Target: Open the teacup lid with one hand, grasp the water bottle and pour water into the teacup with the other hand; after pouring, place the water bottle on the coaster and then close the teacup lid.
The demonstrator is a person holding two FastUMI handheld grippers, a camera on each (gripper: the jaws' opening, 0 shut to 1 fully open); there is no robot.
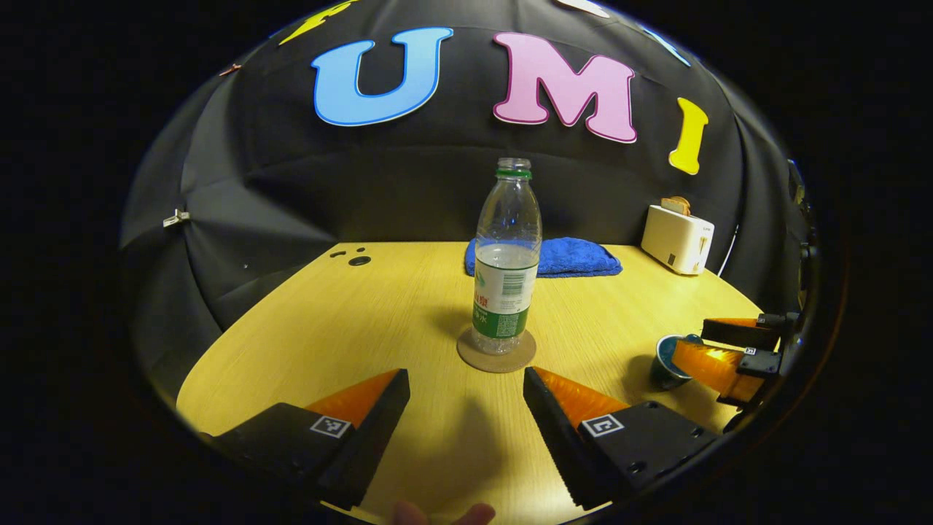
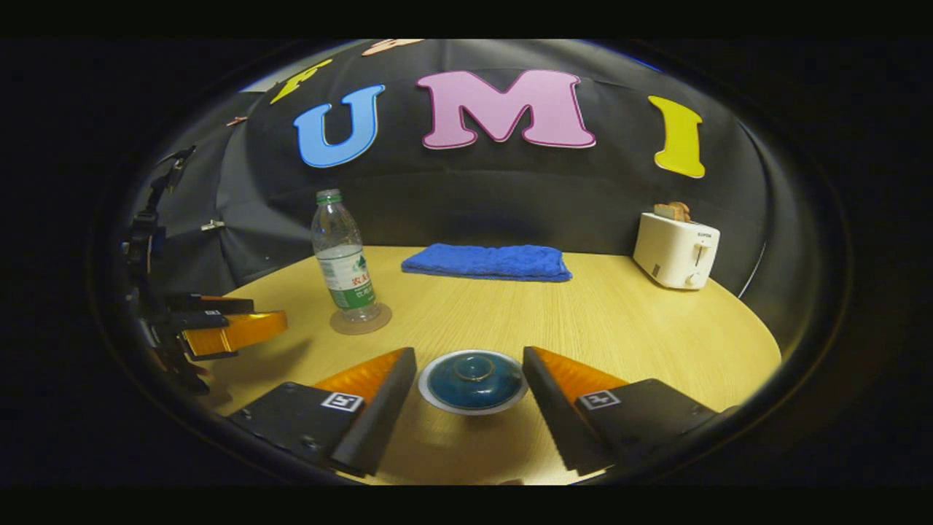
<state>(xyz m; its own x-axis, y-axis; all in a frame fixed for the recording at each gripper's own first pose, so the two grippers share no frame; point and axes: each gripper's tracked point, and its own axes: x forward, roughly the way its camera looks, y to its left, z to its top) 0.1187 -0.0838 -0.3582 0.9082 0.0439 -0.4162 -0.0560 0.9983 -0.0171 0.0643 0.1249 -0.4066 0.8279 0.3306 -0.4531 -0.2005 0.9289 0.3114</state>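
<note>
Right gripper [image 2: 469, 379], jaws spread, flanks the lidded teacup [image 2: 472, 381] on the table [image 2: 619, 321]. Left gripper [image 1: 466, 394], jaws spread and empty, faces the bottle [image 1: 506, 262] upright on its coaster [image 1: 496, 357]. Beyond: blue towel [image 2: 487, 262], toaster [image 2: 676, 250].

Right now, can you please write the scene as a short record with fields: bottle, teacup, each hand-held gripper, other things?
bottle: water bottle upright on the round coaster, cap off, part full
teacup: teacup with lid on, on the table
left hand-held gripper: open, facing the bottle, not touching
right hand-held gripper: open, fingers on either side of the teacup, not closed
other things: blue towel, toaster at the back
</note>
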